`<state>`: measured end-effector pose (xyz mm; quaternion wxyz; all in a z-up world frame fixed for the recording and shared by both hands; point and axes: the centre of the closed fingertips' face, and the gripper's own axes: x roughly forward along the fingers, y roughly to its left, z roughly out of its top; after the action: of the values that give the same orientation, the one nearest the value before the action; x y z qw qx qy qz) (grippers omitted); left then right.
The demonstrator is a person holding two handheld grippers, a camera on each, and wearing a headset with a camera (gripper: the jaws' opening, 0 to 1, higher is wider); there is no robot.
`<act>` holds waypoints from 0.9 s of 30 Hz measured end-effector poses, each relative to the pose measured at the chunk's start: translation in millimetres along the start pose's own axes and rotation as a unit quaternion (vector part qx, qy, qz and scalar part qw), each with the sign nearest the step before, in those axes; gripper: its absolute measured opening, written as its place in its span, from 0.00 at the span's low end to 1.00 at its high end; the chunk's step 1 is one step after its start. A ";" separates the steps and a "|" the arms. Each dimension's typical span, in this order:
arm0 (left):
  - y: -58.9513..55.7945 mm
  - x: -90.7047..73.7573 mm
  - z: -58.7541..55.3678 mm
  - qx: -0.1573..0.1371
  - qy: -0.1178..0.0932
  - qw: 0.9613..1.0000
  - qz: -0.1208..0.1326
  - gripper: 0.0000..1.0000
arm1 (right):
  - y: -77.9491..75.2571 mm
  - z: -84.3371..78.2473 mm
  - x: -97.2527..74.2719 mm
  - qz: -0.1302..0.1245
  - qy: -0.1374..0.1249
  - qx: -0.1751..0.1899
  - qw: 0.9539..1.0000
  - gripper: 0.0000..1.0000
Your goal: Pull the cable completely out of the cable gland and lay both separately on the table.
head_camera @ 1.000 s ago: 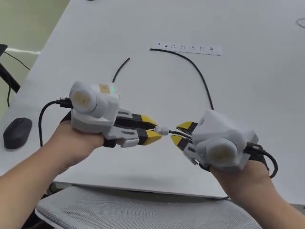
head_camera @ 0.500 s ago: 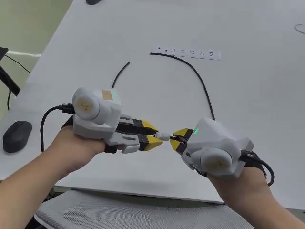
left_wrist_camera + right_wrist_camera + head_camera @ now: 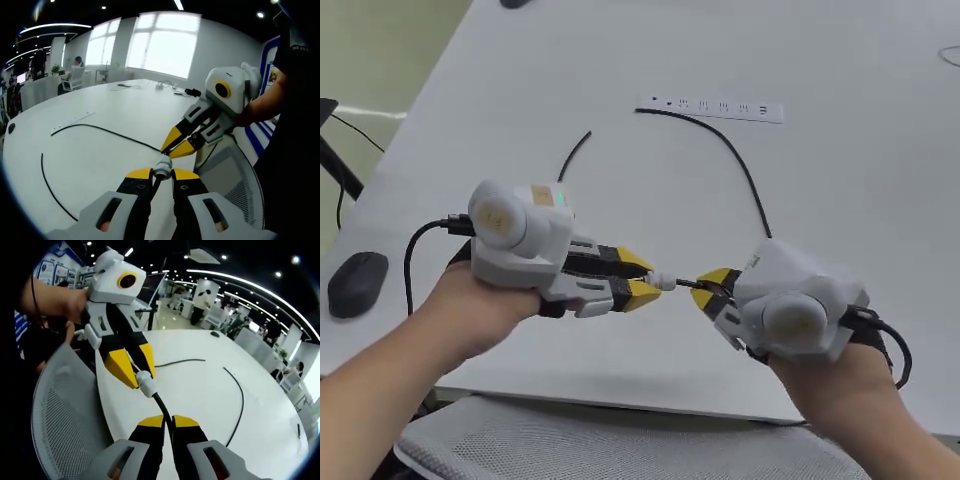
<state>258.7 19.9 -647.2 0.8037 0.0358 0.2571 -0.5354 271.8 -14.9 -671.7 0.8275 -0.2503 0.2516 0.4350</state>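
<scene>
White cable gland (image 3: 663,282) sits clamped in left gripper (image 3: 642,279); right gripper (image 3: 716,290), just beside, pinches the cable (image 3: 688,285). Both hang above the table (image 3: 620,345) near its front edge, with open tabletop ahead.

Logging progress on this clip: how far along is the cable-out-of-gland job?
Done: both parts are gripped. The left gripper is shut on the white cable gland, and the right gripper is shut on the black cable close beside it. In hand: the pull-apart, held above the table. Left: the cable still enters the gland, so it must come fully out, then both get laid down separately.
</scene>
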 end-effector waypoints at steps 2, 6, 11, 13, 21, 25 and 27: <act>0.1 -0.3 -0.2 0.000 0.000 1.000 0.001 0.15 | -1.0 -3.1 0.6 -0.001 0.001 0.006 1.000 0.00; 0.1 -0.9 -0.6 -0.001 0.000 1.000 0.002 0.15 | -4.5 -9.2 1.1 -0.006 0.002 0.031 1.000 0.00; 0.6 -2.4 -0.8 -0.001 -0.001 1.000 0.003 0.15 | -11.2 -18.8 1.9 -0.013 0.006 0.064 0.998 0.00; 0.6 -3.0 -0.6 0.000 -0.001 1.000 0.003 0.15 | -14.3 -23.6 2.0 -0.017 0.008 0.081 0.997 0.00; 1.6 -5.3 -0.6 -0.001 -0.005 1.000 0.002 0.15 | -24.1 -45.5 3.5 -0.027 0.017 0.154 0.988 0.00; 1.4 -5.4 -1.1 0.000 -0.005 1.000 0.002 0.15 | -24.1 -53.4 6.4 -0.024 0.014 0.190 0.981 0.00; 1.5 -5.6 -1.2 0.001 -0.005 1.000 0.003 0.15 | -24.4 -59.2 8.2 -0.025 0.018 0.203 0.979 0.00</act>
<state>257.9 25.7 -646.0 0.8065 0.0342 0.2524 -0.5335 284.7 -59.6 -716.4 0.8672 -0.0912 0.3432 0.3491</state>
